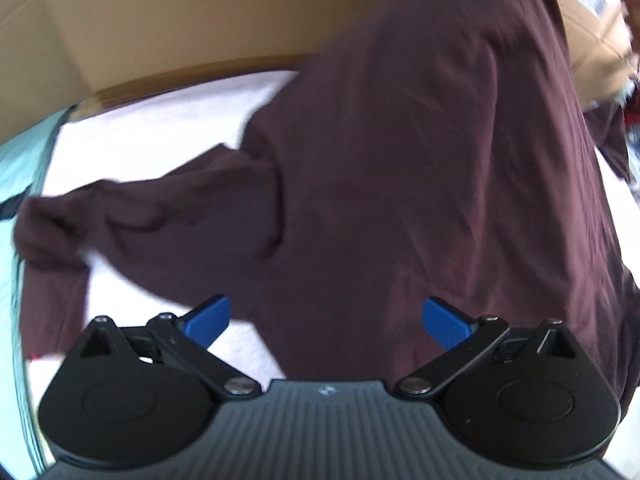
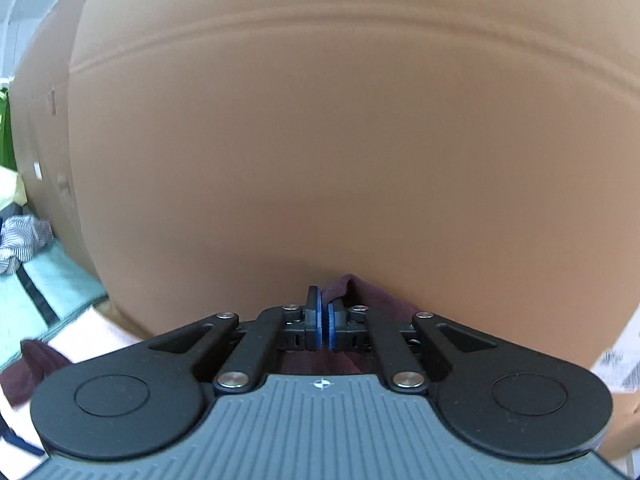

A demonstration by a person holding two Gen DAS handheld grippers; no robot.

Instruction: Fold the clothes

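Note:
A dark maroon long-sleeved shirt [image 1: 420,152] hangs lifted at the upper right and drapes down onto a white surface [image 1: 160,136]; one sleeve [image 1: 120,216] trails out to the left. My left gripper [image 1: 326,320] is open just above the shirt's lower part, with nothing between its blue fingers [image 1: 210,320]. In the right wrist view my right gripper [image 2: 324,320] is shut on a fold of the maroon shirt [image 2: 340,286], which bunches up beside the pads and hangs below them. A cardboard box [image 2: 340,140] fills the view right in front of it.
Cardboard boxes [image 1: 180,20] stand along the back of the white surface. A pale teal cloth with a dark stripe [image 2: 44,292] lies at the left, with striped fabric [image 2: 24,236] heaped beyond it. A box with a printed label [image 1: 596,0] sits at the far right.

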